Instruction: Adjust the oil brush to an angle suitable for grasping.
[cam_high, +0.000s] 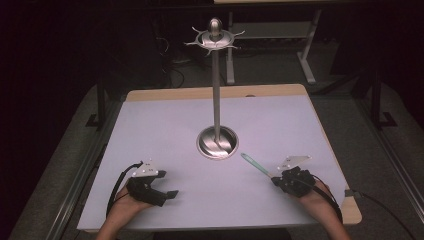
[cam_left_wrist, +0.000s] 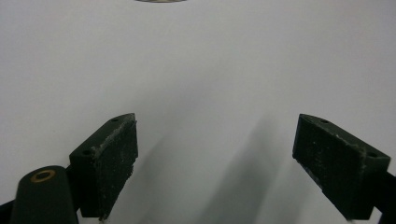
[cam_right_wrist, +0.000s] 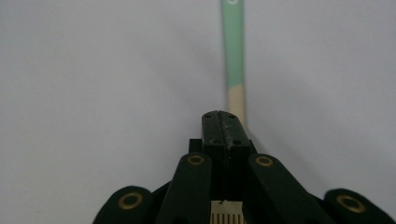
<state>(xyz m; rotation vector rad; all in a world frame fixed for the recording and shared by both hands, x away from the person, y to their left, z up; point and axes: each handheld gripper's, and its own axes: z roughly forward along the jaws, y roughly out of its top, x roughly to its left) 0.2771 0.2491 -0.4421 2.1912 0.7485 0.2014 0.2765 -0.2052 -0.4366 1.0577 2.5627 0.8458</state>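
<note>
High view: white rectangular tabletop (cam_high: 165, 130) with a tall silver metal stand (cam_high: 217, 90) near its centre, round dished base, slim pole, hooked crown at top. Left gripper (cam_high: 170, 194) at lower left, held in a hand (cam_high: 122, 210), resting low over the tabletop, well apart from the stand. Right gripper (cam_high: 274, 178) at lower right, held in the other hand (cam_high: 315, 202), pointing toward the stand's base. Slim mint-green and cream stick-like utensil (cam_high: 254, 164) jutting from the right gripper's fingers, angled up-left, its far tip near the base but apart from it.

Left gripper view: black fingers (cam_left_wrist: 105, 163) spread wide, nothing between them, bare white tabletop beyond.

Right gripper view: black fingers (cam_right_wrist: 223, 128) pressed together, narrow, clamped on the cream end of the utensil (cam_right_wrist: 233, 46), green length running straight ahead above the tabletop. Exact kind of utensil unclear.
</note>
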